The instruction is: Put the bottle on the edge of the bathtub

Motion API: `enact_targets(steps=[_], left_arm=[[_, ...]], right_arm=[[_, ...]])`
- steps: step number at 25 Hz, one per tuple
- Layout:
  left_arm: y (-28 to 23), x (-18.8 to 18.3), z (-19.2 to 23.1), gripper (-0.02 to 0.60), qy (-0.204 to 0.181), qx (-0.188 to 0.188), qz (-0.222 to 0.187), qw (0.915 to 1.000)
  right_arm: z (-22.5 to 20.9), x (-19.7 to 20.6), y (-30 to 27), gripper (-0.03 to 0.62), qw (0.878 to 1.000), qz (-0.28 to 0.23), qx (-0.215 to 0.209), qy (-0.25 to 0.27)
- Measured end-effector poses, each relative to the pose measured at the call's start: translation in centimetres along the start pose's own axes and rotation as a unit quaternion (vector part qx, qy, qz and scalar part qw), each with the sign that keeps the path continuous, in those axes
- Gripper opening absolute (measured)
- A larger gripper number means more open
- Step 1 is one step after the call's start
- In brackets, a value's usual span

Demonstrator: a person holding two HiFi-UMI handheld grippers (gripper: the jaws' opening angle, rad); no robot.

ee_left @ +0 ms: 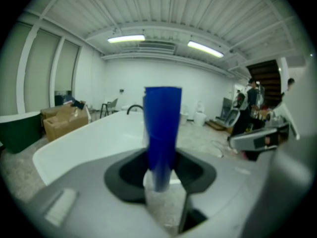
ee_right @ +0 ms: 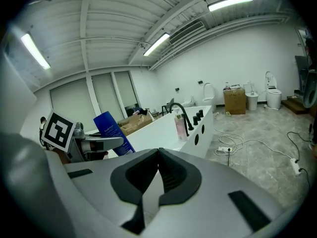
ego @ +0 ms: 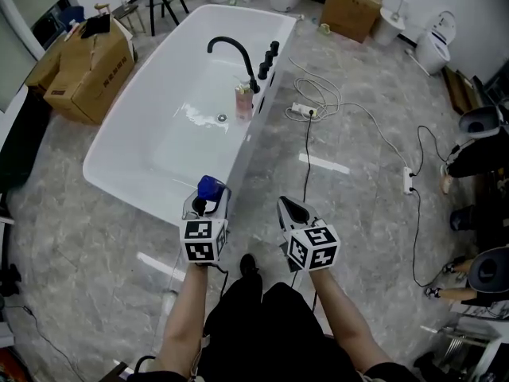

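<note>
Grip matters most for this step: low in the head view the left gripper (ego: 208,203) has its fingers closed on the blue bottle (ego: 211,188) at a fairly wide spread, pads against the bottle's two sides. The right gripper (ego: 289,208), just beside it at lower centre, has its fingers pressed together on nothing. The carry looks to be the step in hand. Doing it well probably means holding the bottle upright, bringing its base flat over the white bathtub's rim (ego: 241,156) just above the grippers in the frame, and letting go only once the base sits fully on the ledge. That rim looks narrow and glossy, so a tilted or off-centre set-down could send the bottle sliding into the basin or onto the floor. The bottle is held in the air, near the tub's closest end and apparently clear of it. It is opaque deep blue, tall, slim and straight-sided, with pale print on one face visible in the right gripper view. Farther up the frame, a pink bottle (ego: 243,100) already stands on the same rim beside the black faucet (ego: 232,52), so the nearer stretch seems the free spot.
</note>
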State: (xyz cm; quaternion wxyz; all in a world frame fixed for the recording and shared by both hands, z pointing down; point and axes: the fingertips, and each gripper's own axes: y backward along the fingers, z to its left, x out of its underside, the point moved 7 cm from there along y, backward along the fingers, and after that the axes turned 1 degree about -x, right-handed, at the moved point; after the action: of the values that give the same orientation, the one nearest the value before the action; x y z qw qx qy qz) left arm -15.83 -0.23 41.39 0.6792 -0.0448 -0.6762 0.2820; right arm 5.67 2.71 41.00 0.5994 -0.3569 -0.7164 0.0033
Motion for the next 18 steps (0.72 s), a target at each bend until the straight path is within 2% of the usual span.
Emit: enact_targets(steps=[8,18], left_arm=[[-4.6,-0.6,1.9,0.161,-0.015,0.009,0.012,0.9998],[-11.8,-0.7,3.6,0.161,-0.021,-0.001,0.031,0.9993]], right_arm=[[-1.3,-1.0,-3.5,0.005,1.000,0.010,0.010,-0.012],[-4.2,-2.3,-8.8,0.005,1.000,0.017,-0.002,-0.025]])
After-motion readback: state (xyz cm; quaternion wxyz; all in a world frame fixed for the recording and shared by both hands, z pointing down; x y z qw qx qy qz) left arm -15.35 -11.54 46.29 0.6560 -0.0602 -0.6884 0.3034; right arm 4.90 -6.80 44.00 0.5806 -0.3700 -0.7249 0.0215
